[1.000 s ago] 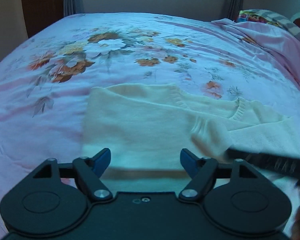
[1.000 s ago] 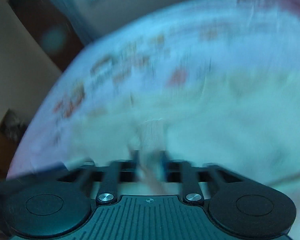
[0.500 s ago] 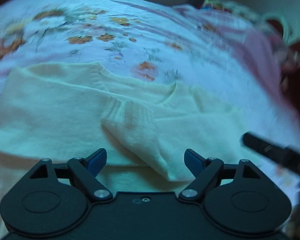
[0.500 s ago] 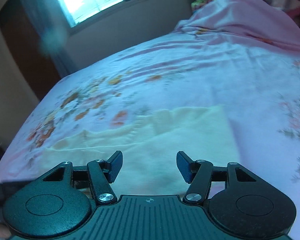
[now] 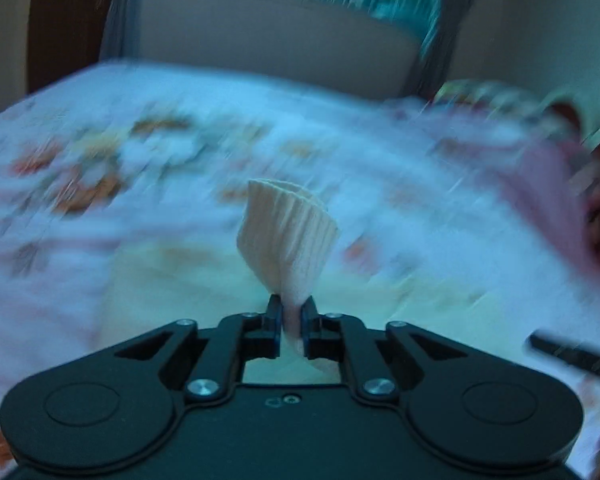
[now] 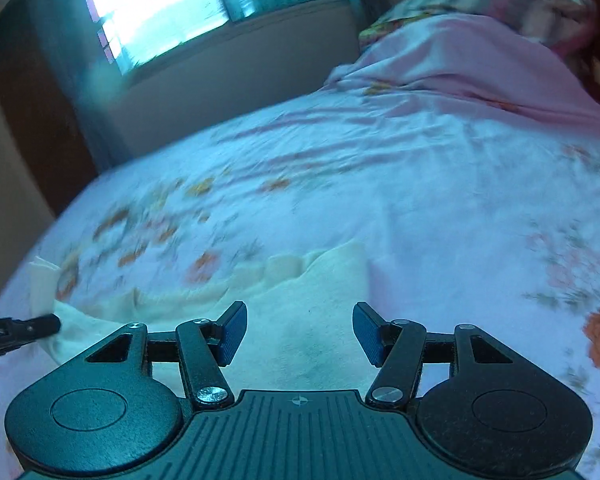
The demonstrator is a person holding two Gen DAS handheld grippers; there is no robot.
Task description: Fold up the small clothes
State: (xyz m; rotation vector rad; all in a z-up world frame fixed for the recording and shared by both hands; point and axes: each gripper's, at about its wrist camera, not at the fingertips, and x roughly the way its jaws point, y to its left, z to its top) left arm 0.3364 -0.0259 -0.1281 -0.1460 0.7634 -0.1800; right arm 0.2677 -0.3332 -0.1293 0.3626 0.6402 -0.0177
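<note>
Left gripper (image 5: 291, 307) first: its jaws have just been closing and now they are clamped tight on the ribbed sleeve cuff (image 5: 288, 232) of the cream sweater (image 5: 188, 280), the knit pinched between the pads and fanning straight up ahead of the tips. The tool tilts downward toward the bed, and everything past the cuff is smeared with blur. Under and just beyond the jaws lies the pale body of the sweater; off to the right of this gripper a dark bar pokes in from the edge, the other tool by the look of it.

Over to the right gripper (image 6: 299, 330): jaws standing about half apart, blue pads (image 6: 233, 332) facing each other with nothing between them, angled down over the sweater's body (image 6: 300, 304) right beneath and just ahead. Its far edge with the neckline sits a little beyond the fingertips. Away to the left of this gripper the left tool's black tip (image 6: 24, 330) grips the cuff, which stands up above it.

Beyond both tools stretches the floral bedsheet (image 6: 420, 208), farther right a rumpled pink blanket (image 6: 480, 68), and at the back the bright window (image 6: 156, 8) with curtains
</note>
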